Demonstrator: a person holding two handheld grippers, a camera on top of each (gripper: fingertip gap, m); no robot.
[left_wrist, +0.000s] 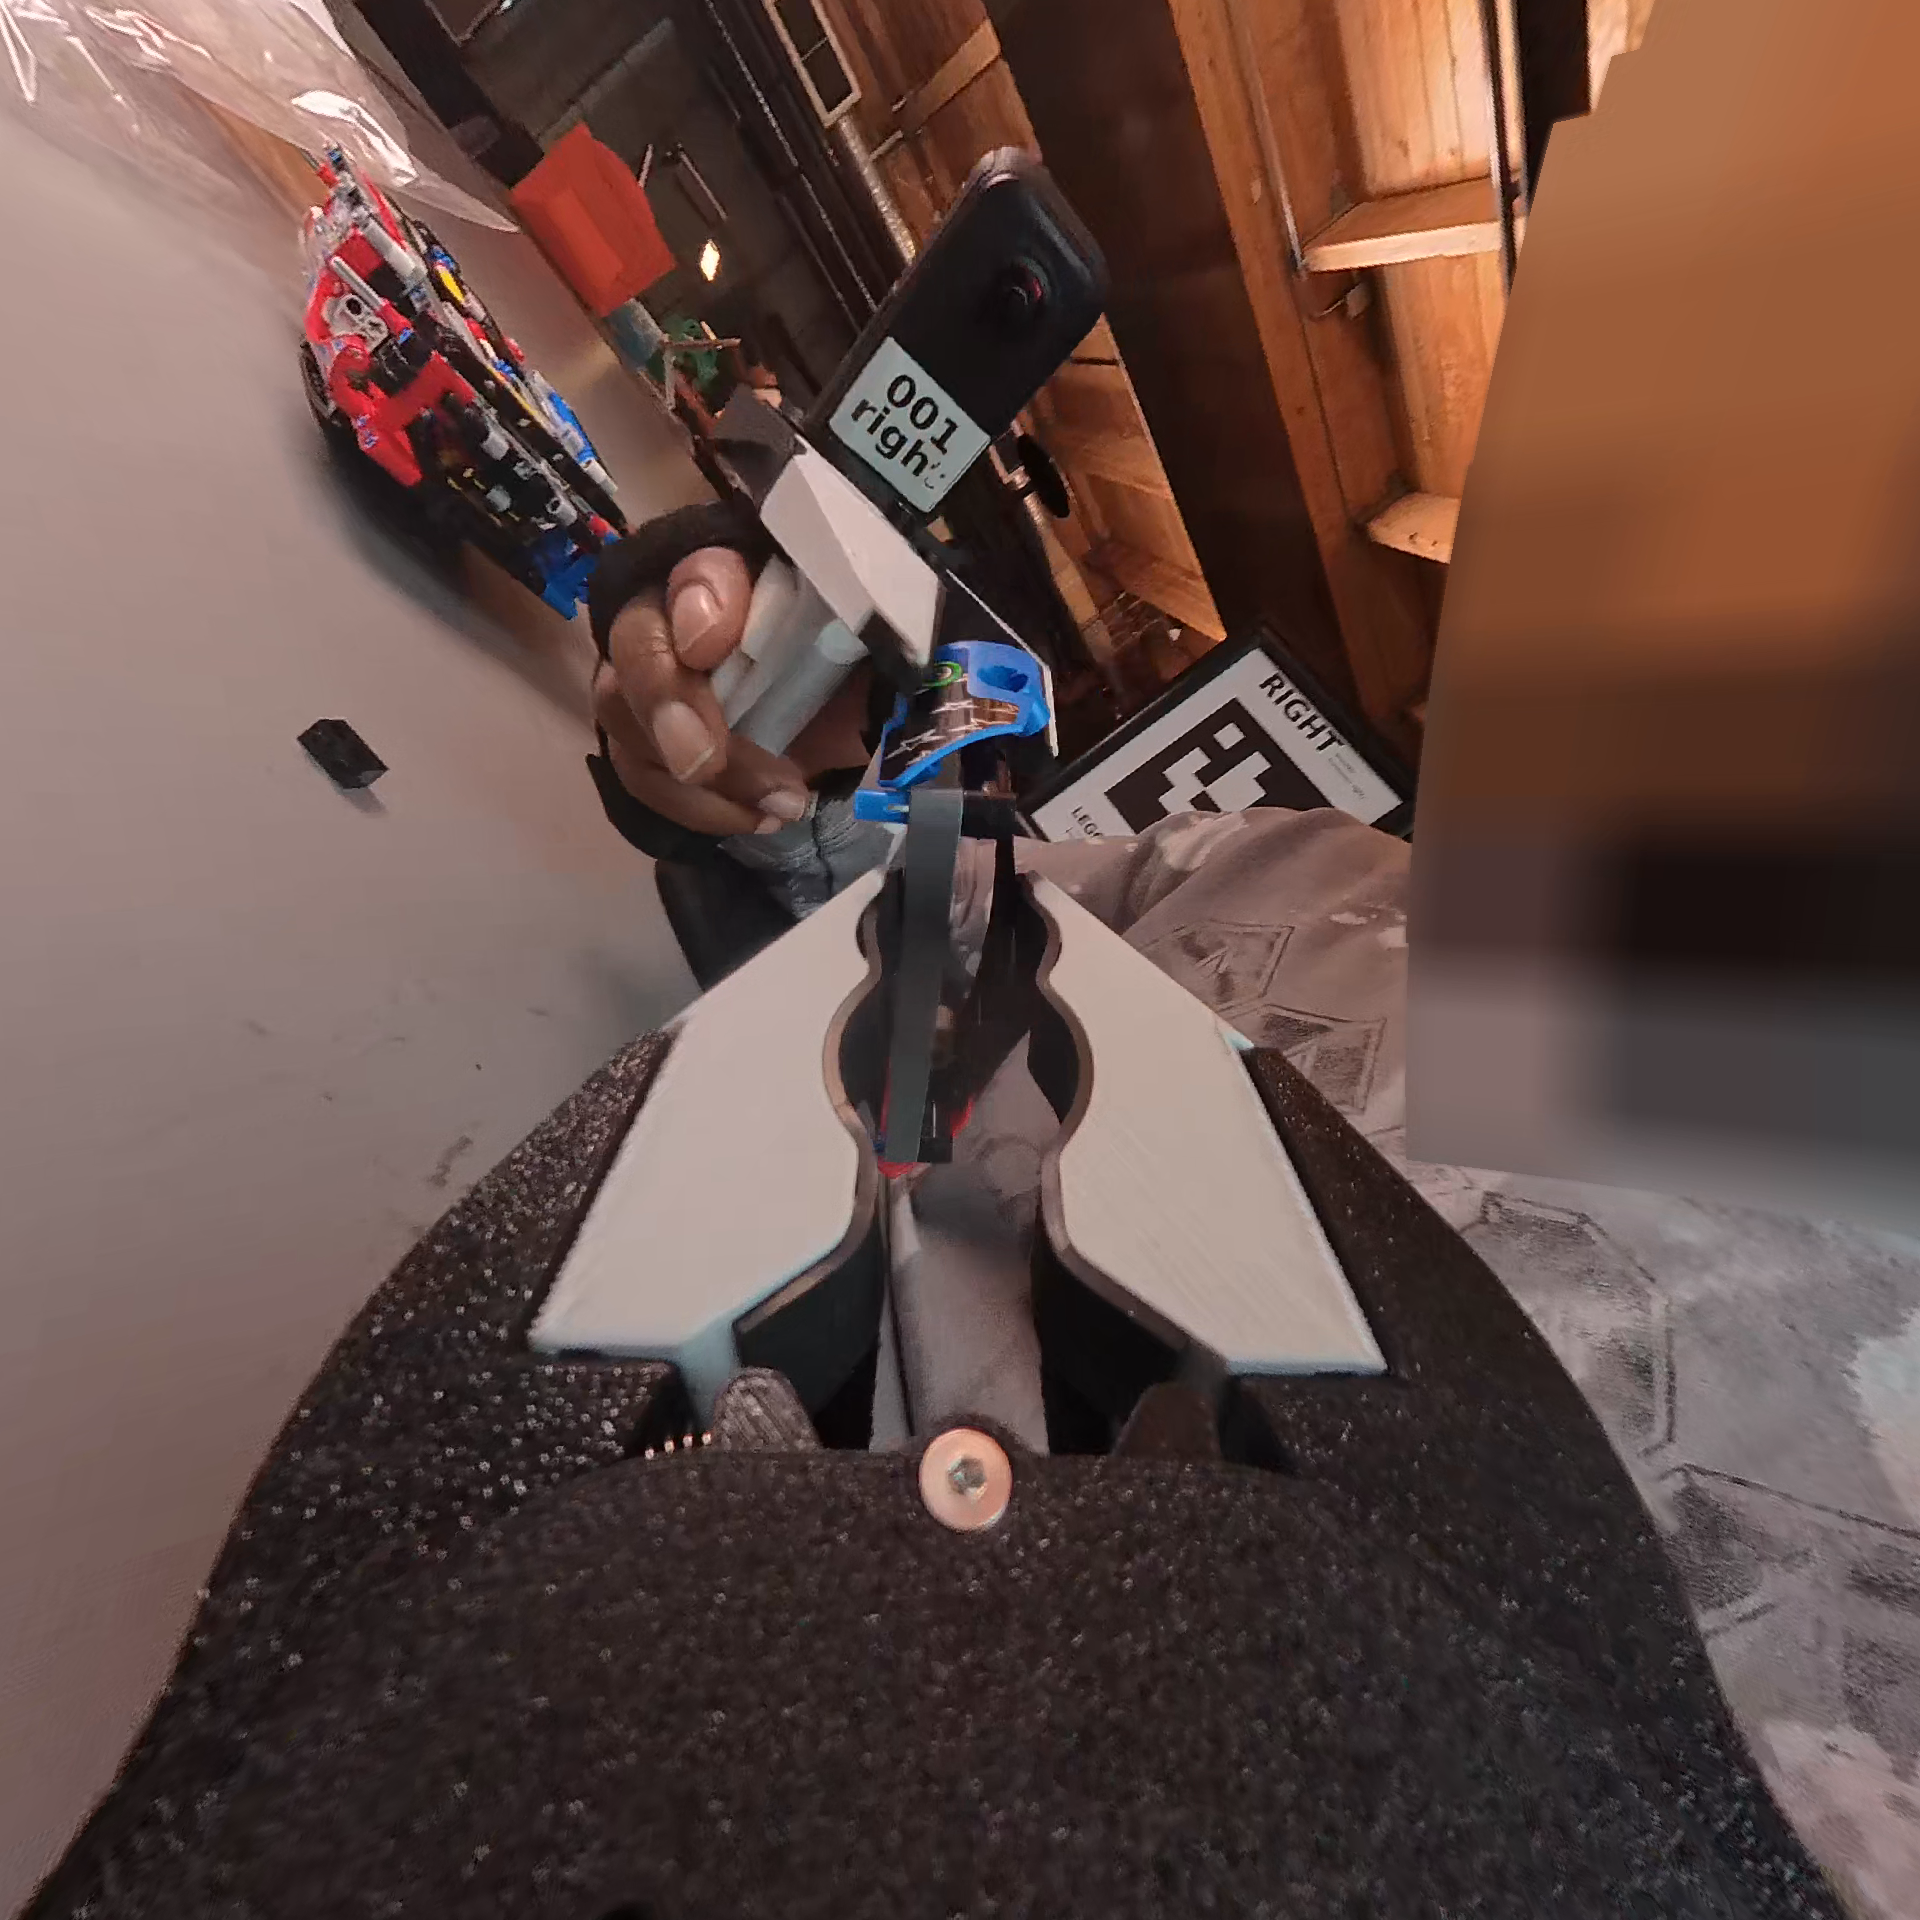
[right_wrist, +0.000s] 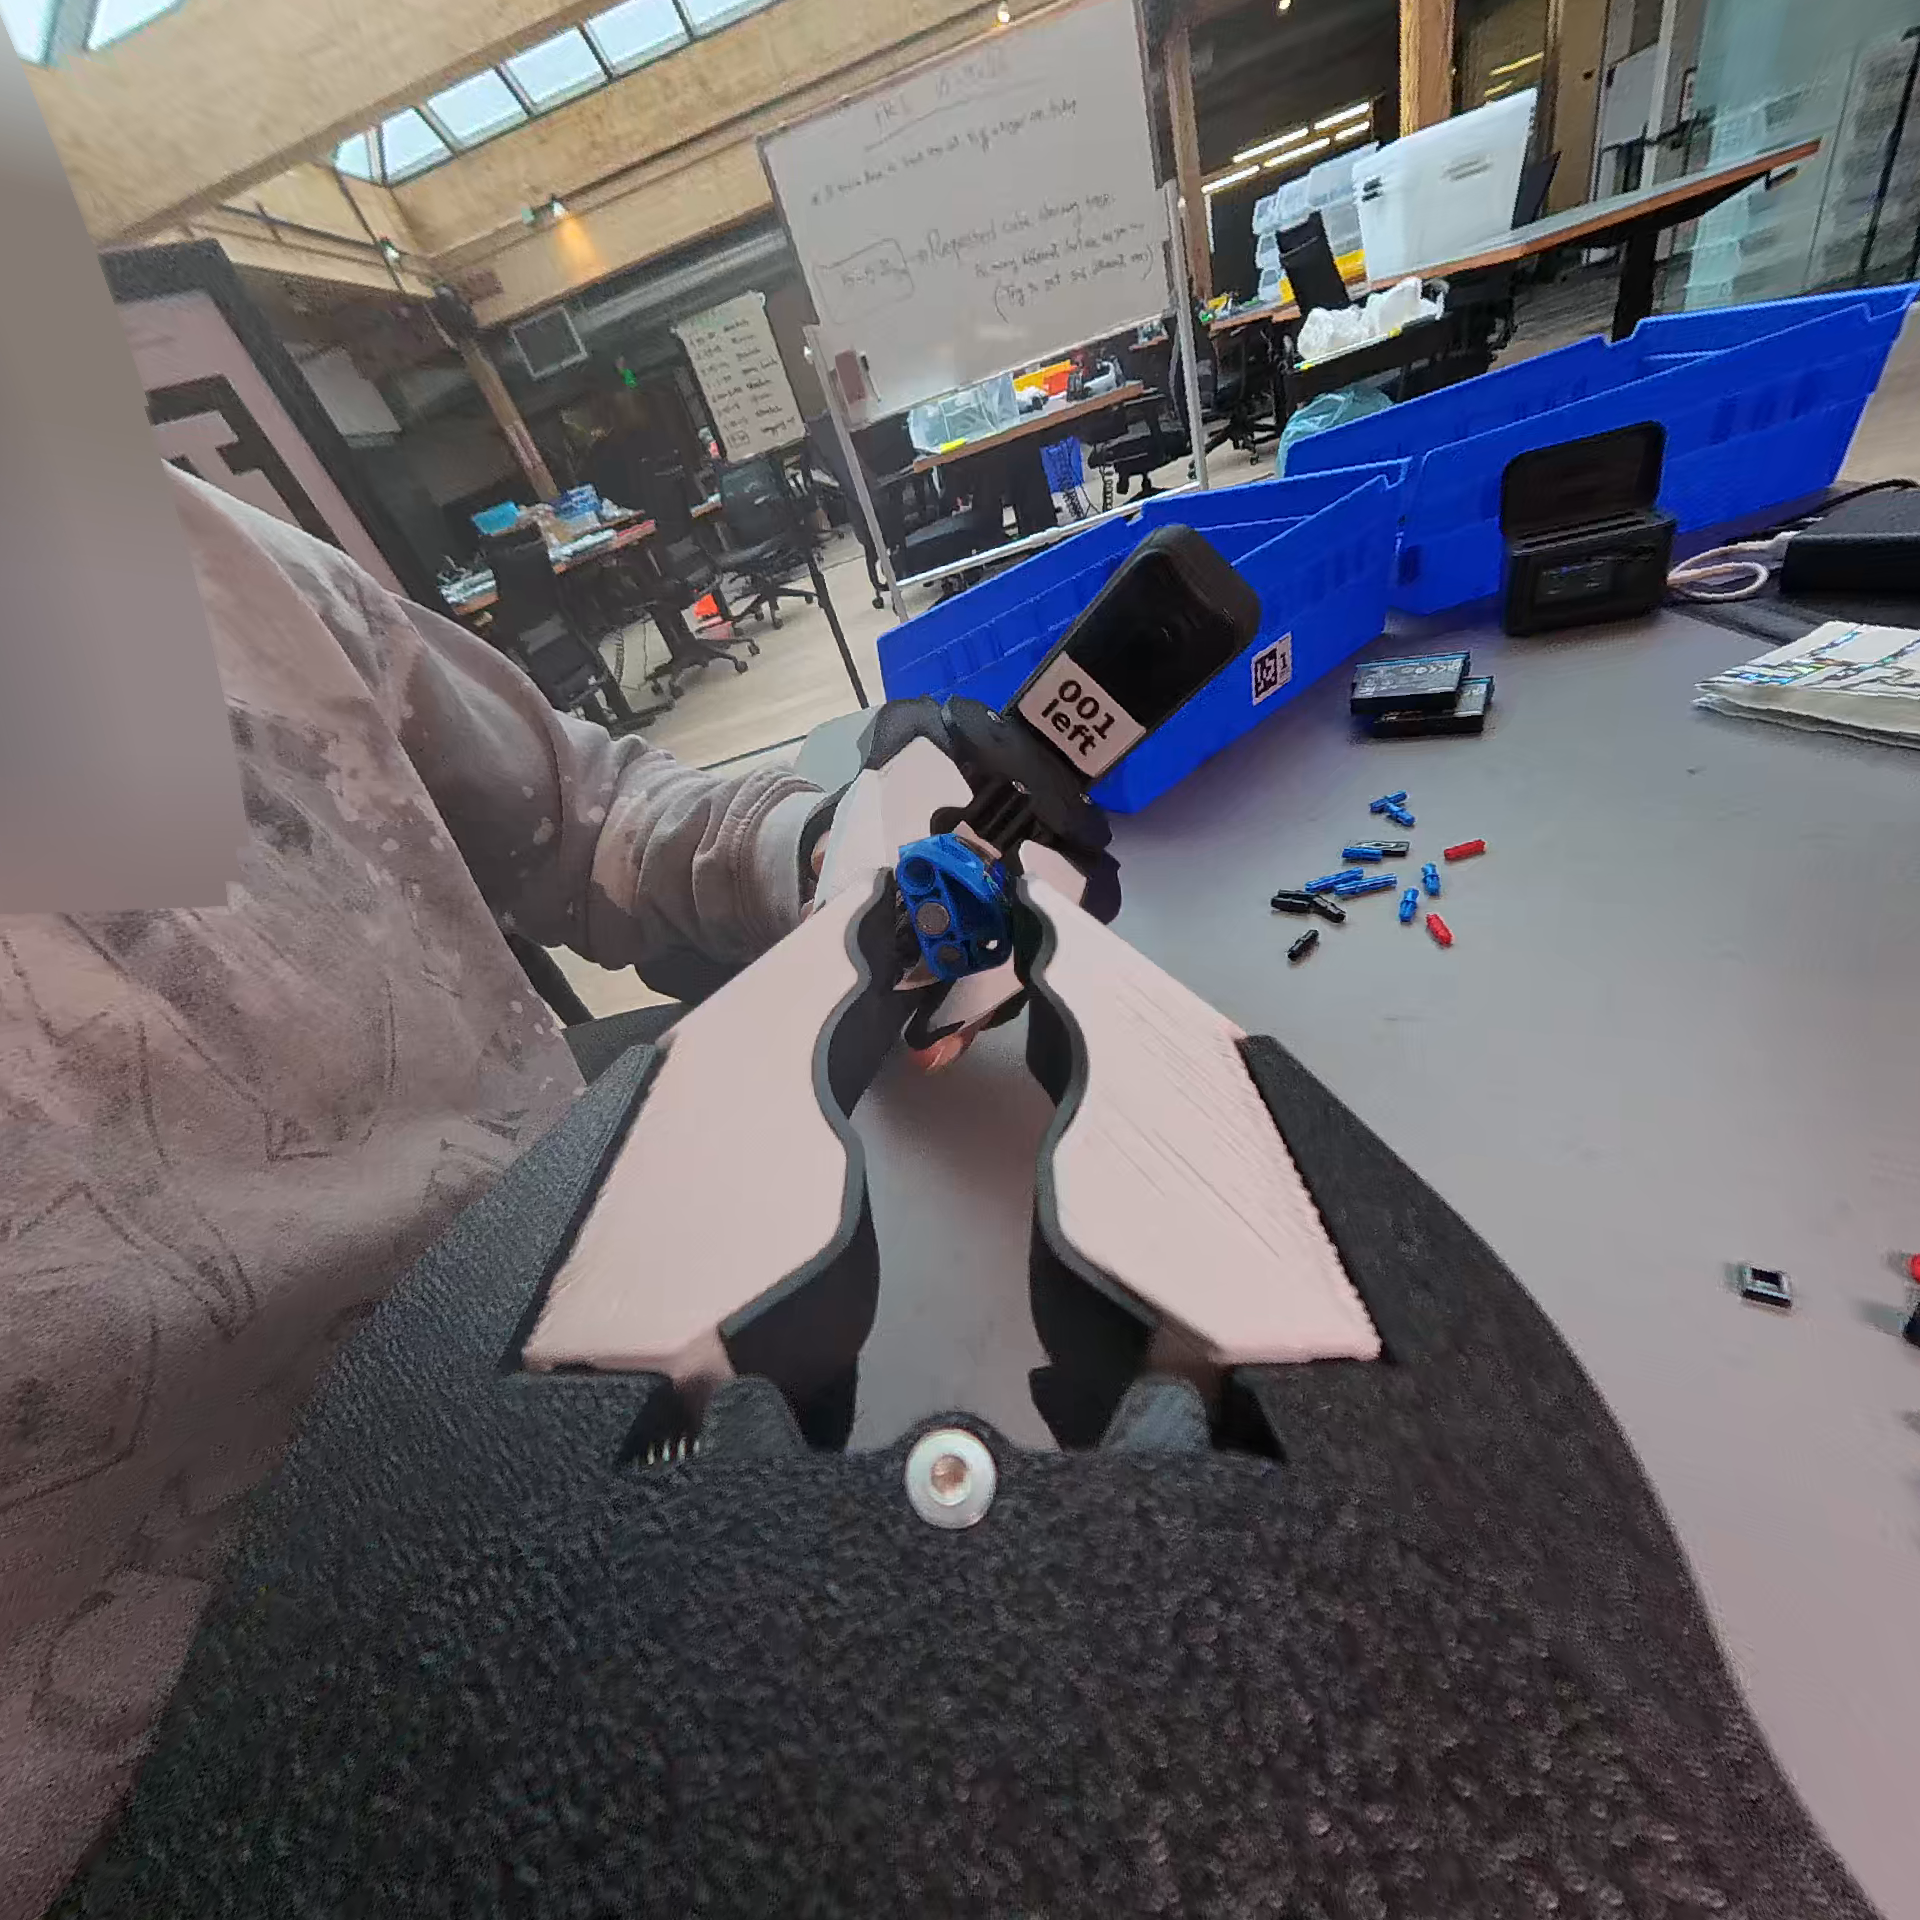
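My left gripper (left_wrist: 954, 888) is shut on a small brick assembly (left_wrist: 923, 966) made of a grey beam with black and red parts, held in the air over the person's lap. My right gripper (right_wrist: 949, 891) is shut on a blue curved piece (right_wrist: 951, 920) with round holes. The blue piece (left_wrist: 961, 717) sits at the far end of the assembly and seems joined to it. The two grippers face each other tip to tip. A hand (left_wrist: 675, 707) holds the right gripper's handle. The joint between the parts is partly hidden by the fingers.
A grey table (right_wrist: 1558, 1039) carries loose blue, black and red pins (right_wrist: 1361, 883), blue bins (right_wrist: 1558, 468), a black case (right_wrist: 1584, 540), flat black packs (right_wrist: 1423, 691) and a booklet (right_wrist: 1829, 691). A red toy truck (left_wrist: 416, 364) and a small black brick (left_wrist: 343, 753) are also there. Only a small space, under 4 cm, lies between the two pairs of fingers.
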